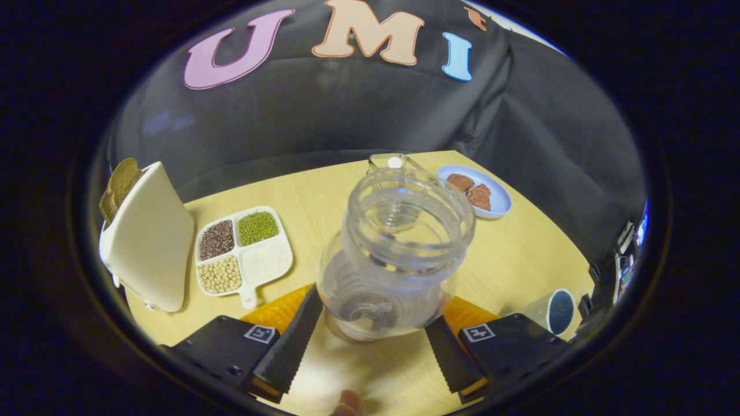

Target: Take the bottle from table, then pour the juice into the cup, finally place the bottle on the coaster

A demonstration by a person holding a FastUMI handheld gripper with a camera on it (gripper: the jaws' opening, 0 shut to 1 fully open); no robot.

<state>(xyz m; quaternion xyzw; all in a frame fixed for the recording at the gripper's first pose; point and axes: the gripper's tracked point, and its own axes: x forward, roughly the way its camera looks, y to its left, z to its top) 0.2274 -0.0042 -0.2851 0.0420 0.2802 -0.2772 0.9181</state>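
Gripper view: claw (373,341) clenched on clear bottle (396,254), both fingers pressing its base, above table (520,260).

Dim, warm light; heavy fisheye warp.
Glare patch on table (324,370) just behind bottle (399,254); soft highlights on its clear rim. Wall nearly black. Sharp at centre, smeared and darkened toward edges. Fingers (289,346) slightly soft.
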